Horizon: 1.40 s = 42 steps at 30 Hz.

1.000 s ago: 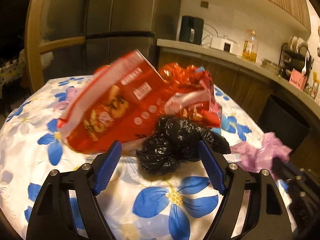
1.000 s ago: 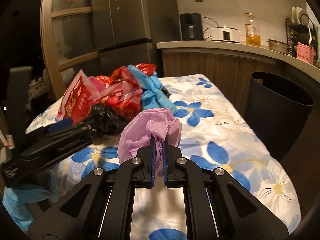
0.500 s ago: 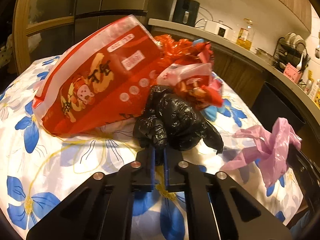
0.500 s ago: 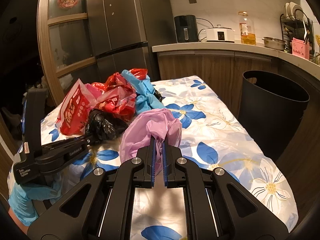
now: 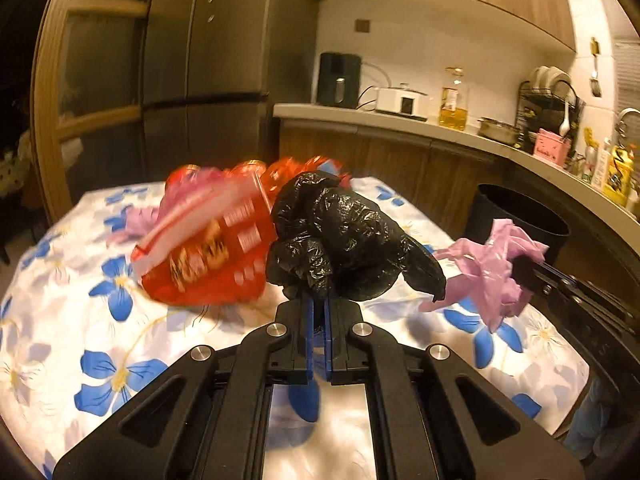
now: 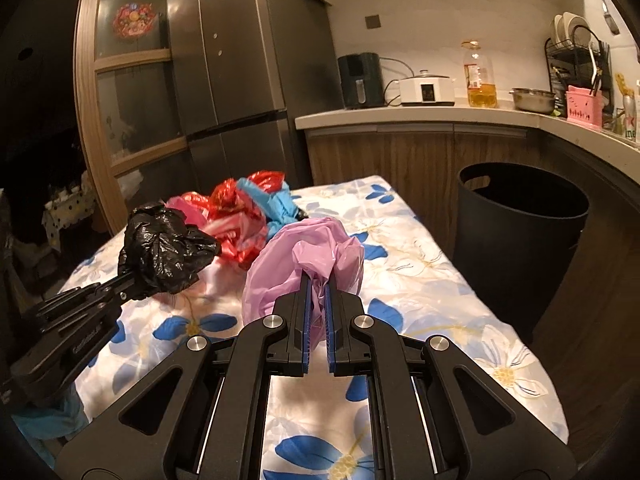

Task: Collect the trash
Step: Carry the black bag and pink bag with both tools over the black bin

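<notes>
My left gripper (image 5: pixel 317 304) is shut on a crumpled black plastic bag (image 5: pixel 344 240) and holds it above the flowered tablecloth (image 5: pixel 80 320); it also shows in the right wrist view (image 6: pixel 164 248). My right gripper (image 6: pixel 316 284) is shut on a crumpled pink plastic bag (image 6: pixel 304 256), also lifted; the pink bag shows at the right of the left wrist view (image 5: pixel 496 264). A red snack packet (image 5: pixel 208 256) and red, pink and blue wrappers (image 6: pixel 248 212) lie in a pile at the table's far side. A black trash bin (image 6: pixel 520 232) stands on the floor right of the table.
A dark fridge (image 6: pixel 240 80) and wooden cabinet (image 6: pixel 128 100) stand behind the table. A counter (image 6: pixel 440 116) at the back right holds appliances, an oil bottle and a dish rack. The table's right edge runs close to the bin.
My left gripper closed on the black bag and lifted it off the table. The red snack packet shifted and is blurred. My right gripper rose a little with the pink bag.
</notes>
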Tool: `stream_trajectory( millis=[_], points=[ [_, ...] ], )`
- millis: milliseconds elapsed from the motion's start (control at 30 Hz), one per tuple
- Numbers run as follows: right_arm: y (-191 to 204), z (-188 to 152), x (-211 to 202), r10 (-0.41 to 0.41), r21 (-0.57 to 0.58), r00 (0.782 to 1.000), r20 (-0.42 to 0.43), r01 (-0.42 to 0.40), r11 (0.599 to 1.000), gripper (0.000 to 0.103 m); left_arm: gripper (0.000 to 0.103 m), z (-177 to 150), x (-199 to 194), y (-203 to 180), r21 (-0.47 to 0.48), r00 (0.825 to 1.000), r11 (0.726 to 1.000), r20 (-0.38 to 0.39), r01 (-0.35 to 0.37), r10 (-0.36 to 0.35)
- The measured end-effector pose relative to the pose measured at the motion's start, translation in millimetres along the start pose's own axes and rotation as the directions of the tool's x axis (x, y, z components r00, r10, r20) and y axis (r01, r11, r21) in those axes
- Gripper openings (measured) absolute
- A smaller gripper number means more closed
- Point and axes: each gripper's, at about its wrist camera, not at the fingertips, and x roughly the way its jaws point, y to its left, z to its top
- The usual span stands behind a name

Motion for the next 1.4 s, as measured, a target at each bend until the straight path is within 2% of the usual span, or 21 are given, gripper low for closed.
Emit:
stream_trajectory(
  millis=[367,667,867,1200,1400],
  points=[
    [-21,21,-27,-0.057,0.020,0.996,0.074,0.056,0.998,0.006,0.003,23,-7,-30,0.040,0.998,0.999,0.050,0.037,-0.039],
    [-50,37,-44,-0.130,0.050,0.981,0.141,0.124,0.991,0.006,0.003,57,8,-70,0.067,0.987,0.989,0.082,0.135,-0.140],
    [-88,55,-52,-0.205,0.104,0.961,0.184,0.188,0.977,0.006,0.003,77,24,-103,0.094,0.976,0.977,0.092,0.191,-0.199],
    [-143,83,-50,-0.332,0.130,0.913,0.236,0.309,0.942,0.006,0.003,106,63,-185,0.169,0.942,0.938,0.099,0.302,-0.321],
    [-173,99,-39,-0.370,0.141,0.896,0.246,0.345,0.928,0.006,0.003,117,93,-222,0.184,0.934,0.926,0.078,0.330,-0.349]
  ],
)
